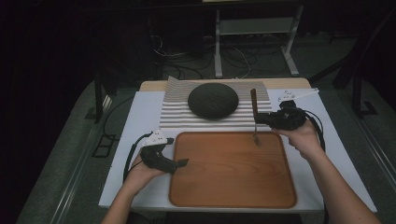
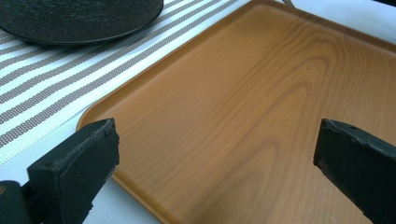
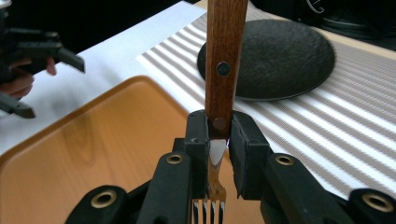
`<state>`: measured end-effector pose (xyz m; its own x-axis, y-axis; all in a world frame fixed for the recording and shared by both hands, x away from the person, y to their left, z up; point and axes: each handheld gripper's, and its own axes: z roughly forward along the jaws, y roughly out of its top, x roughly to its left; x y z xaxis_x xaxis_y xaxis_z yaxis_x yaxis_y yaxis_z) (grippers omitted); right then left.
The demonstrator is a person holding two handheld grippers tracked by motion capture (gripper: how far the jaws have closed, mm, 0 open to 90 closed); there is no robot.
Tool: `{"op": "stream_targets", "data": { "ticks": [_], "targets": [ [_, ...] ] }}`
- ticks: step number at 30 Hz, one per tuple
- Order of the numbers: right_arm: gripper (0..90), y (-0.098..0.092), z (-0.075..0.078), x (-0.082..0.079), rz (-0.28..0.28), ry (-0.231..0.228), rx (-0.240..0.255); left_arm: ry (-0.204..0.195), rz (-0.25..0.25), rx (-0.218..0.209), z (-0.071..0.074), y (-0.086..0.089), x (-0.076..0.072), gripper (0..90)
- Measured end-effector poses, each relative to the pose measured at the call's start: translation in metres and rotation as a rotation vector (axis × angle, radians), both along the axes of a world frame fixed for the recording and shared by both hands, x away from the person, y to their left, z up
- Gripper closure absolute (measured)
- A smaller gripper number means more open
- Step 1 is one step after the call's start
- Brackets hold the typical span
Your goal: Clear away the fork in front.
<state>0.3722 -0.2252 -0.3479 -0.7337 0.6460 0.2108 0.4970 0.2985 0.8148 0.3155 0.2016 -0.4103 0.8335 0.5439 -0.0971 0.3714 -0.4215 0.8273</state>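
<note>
Table (image 1: 140,116): bears the tray, the mat and both hands
Tray (image 1: 233,191): on the near middle of the table, between the two hands
Mat (image 1: 173,116): just behind the tray, its near edge against the tray's far rim
Plate (image 1: 213,100): on the mat, near its middle, upside down
Left gripper (image 1: 183,162): at the tray's left rim, jaws wide apart and pointing over the tray
Right gripper (image 1: 256,118): above the tray's far right corner, right of the plate
Fork (image 1: 255,114): upright in the right gripper's jaws, handle up, prongs down over the tray's far edge
</note>
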Motion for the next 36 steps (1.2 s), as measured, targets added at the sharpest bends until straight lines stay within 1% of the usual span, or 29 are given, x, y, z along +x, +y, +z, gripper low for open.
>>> {"op": "stream_targets", "data": {
  "ticks": [2,3,4,7,8,9,10,12,13,14,16,17,18,21,22,23,24,25,26,27,28,30,31,32,33,34,35,36],
  "targets": [
    [77.0,0.002,-0.003,-0.005,0.011,0.005,0.005,-0.001,-0.002,0.002,0.000,0.000,0.000,0.0],
    [77.0,0.002,-0.003,-0.005,0.011,0.005,0.005,-0.001,-0.002,0.002,0.000,0.000,0.000,0.0],
    [77.0,0.006,-0.007,-0.011,0.022,0.008,0.001,0.000,-0.001,0.001,-0.001,0.000,0.000,0.0],
    [77.0,0.009,-0.011,-0.015,0.036,0.011,0.001,0.003,-0.001,-0.002,-0.001,0.000,0.000,0.0],
    [76.9,0.014,-0.015,-0.021,0.058,0.014,0.006,0.000,0.000,-0.001,-0.001,0.000,0.000,0.0],
    [76.9,0.014,-0.015,-0.021,0.058,0.014,0.006,0.000,0.000,-0.001,-0.001,0.000,0.000,0.0],
    [77.0,0.020,-0.018,-0.026,0.069,0.014,0.001,-0.002,0.004,0.000,-0.001,0.000,0.000,0.0],
    [76.9,0.025,-0.021,-0.031,0.086,0.014,-0.009,-0.005,0.008,-0.001,-0.001,0.000,0.000,0.0],
    [76.9,0.025,-0.021,-0.031,0.086,0.014,-0.009,-0.005,0.008,-0.001,-0.001,0.000,0.000,0.0],
    [76.9,0.027,-0.023,-0.035,0.093,0.009,-0.016,-0.006,0.012,-0.002,-0.001,0.000,0.000,0.0],
    [77.0,0.029,-0.025,-0.038,0.097,0.012,-0.018,-0.006,0.012,-0.004,-0.001,0.000,0.000,0.0],
    [77.0,0.029,-0.025,-0.038,0.097,0.012,-0.018,-0.006,0.012,-0.004,-0.001,0.000,0.000,0.0],
    [76.9,0.031,-0.026,-0.039,0.100,0.019,-0.019,-0.001,0.015,-0.017,0.000,0.000,0.000,0.0],
    [76.9,0.034,-0.027,-0.039,0.105,0.015,-0.025,-0.002,0.018,-0.021,0.002,-0.002,0.001,0.0],
    [76.9,0.034,-0.027,-0.039,0.106,0.016,-0.022,-0.003,0.017,-0.029,0.006,-0.004,0.001,0.0],
    [76.9,0.034,-0.027,-0.039,0.106,0.015,-0.020,-0.003,0.017,-0.029,0.006,-0.004,0.001,0.0],
    [76.9,0.034,-0.027,-0.039,0.108,0.015,-0.019,-0.003,0.015,-0.047,0.010,-0.006,0.003,0.0],
    [77.0,0.034,-0.027,-0.039,0.106,0.014,-0.017,-0.003,0.015,-0.047,0.010,-0.006,0.003,0.0],
    [76.9,0.034,-0.027,-0.039,0.104,0.013,-0.014,-0.006,0.005,-0.062,0.014,-0.009,0.005,0.0],
    [76.9,0.034,-0.027,-0.039,0.104,0.016,-0.010,-0.006,0.005,-0.062,0.014,-0.009,0.005,0.0],
    [76.9,0.033,-0.027,-0.039,0.103,0.015,-0.008,-0.007,-0.010,-0.063,0.018,-0.014,0.008,0.0],
    [76.9,0.032,-0.026,-0.038,0.101,0.012,-0.002,-0.010,-0.019,-0.054,0.021,-0.020,0.011,0.0],
    [76.9,0.032,-0.026,-0.038,0.101,0.012,-0.002,-0.010,-0.019,-0.054,0.021,-0.020,0.011,0.0],
    [76.9,0.031,-0.025,-0.038,0.095,0.009,0.001,-0.011,-0.030,-0.054,0.023,-0.026,0.014,0.0],
    [76.9,0.031,-0.025,-0.038,0.095,0.009,0.001,-0.011,-0.030,-0.054,0.023,-0.026,0.014,0.0],
    [76.9,0.030,-0.024,-0.037,0.093,0.008,0.010,-0.013,-0.039,-0.050,0.025,-0.032,0.016,0.0],
    [76.9,0.030,-0.024,-0.037,0.093,0.008,0.010,-0.013,-0.039,-0.050,0.025,-0.032,0.016,0.1],
    [76.9,0.029,-0.024,-0.037,0.090,0.007,0.014,-0.017,-0.052,-0.052,0.028,-0.038,0.018,0.1]
  ]
}}
